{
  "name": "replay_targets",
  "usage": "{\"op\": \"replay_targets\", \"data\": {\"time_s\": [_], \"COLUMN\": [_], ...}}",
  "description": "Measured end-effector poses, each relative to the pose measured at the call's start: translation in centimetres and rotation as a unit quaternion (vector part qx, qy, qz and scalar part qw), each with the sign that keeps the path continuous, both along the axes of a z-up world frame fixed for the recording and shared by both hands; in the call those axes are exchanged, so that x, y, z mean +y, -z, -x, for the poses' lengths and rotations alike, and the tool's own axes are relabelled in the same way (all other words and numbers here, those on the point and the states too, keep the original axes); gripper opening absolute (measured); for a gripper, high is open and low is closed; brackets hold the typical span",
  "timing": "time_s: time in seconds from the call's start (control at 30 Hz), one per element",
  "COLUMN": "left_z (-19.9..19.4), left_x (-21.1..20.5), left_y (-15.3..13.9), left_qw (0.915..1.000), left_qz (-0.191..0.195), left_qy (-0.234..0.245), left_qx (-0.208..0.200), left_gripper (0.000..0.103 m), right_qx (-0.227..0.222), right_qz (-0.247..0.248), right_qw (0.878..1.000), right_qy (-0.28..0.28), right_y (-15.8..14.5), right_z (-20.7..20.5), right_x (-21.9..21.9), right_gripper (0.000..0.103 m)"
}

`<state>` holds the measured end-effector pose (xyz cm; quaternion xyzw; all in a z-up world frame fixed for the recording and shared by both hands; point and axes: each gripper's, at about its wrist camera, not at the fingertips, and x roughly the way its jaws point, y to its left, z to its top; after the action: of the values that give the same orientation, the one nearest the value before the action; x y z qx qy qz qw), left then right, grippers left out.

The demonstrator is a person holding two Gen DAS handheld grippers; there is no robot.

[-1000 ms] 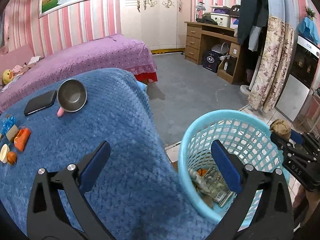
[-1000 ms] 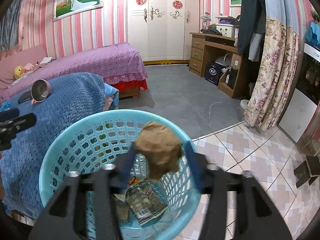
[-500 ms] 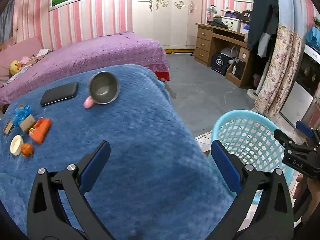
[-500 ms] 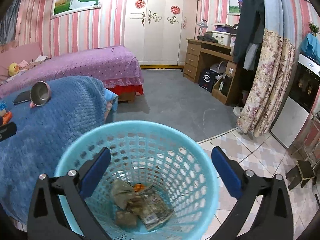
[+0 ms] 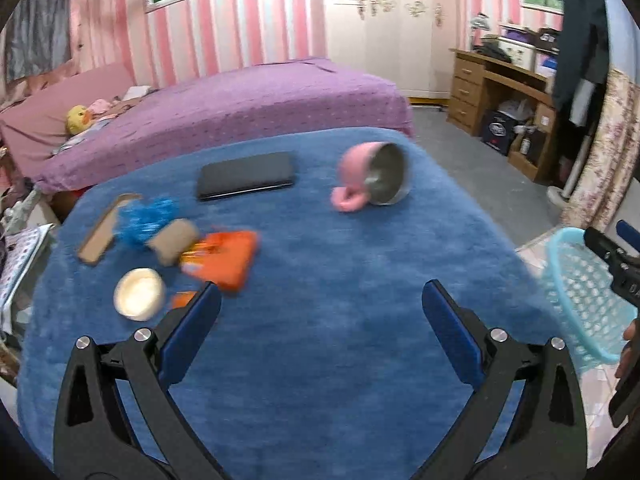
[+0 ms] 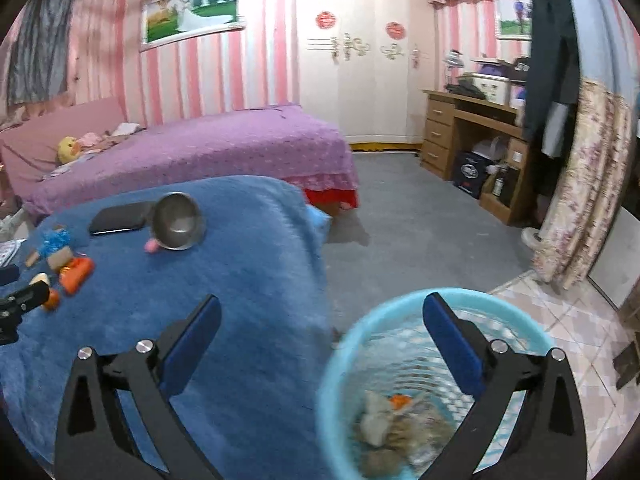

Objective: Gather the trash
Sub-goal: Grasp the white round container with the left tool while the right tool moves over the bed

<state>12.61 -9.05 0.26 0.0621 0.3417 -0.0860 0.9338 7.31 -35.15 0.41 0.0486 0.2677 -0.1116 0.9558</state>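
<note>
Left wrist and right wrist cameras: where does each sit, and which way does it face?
Left wrist: on the left gripper, angled down over the blue blanket at the orange wrapper and the other scraps beside it; its own open jaws show, plus the right gripper's tip at the edge.
Right wrist: on the right gripper, angled down at the trash basket beside the blanket; open, empty jaws show.
Shared: blanket, metal cup, black phone, basket, purple bed.

Two wrist views, blue blanket (image 5: 320,360) shared
</note>
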Motion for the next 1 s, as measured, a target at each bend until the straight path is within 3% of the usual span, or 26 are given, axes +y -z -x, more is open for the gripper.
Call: {"op": "replay_targets", "data": {"time_s": [0.4, 0.57, 0.8, 1.0], "left_z": [-3.7, -4.5, -7.1, -9.2], "left_x": [12.6, 15.0, 16.0, 17.2], "left_y": [1.5, 3.6, 7.9, 8.4], "left_qw": [0.995, 0.9938, 0.9915, 0.9886], "left_qz": [0.038, 0.029, -0.01, 0.026], "left_qy": [-0.091, -0.104, -0.105, -0.12], "left_qx": [0.017, 0.027, 0.076, 0.087], "left_gripper": [0.097, 0.097, 0.097, 0.097], "right_qx": [0.01, 0.025, 0.046, 0.062], "right_qz": [0.0, 0.016, 0.008, 0.025], "right_qw": [0.998, 0.997, 0.996, 0.995], "right_qy": [-0.059, -0.076, -0.08, -0.076], "right_y": [0.6, 2.8, 4.0, 4.8], "right_z": [-6.5, -8.2, -9.4, -10.3], "right_x": [10.3, 13.0, 14.0, 14.6], "right_gripper": [0.098, 0.098, 0.098, 0.098]}}
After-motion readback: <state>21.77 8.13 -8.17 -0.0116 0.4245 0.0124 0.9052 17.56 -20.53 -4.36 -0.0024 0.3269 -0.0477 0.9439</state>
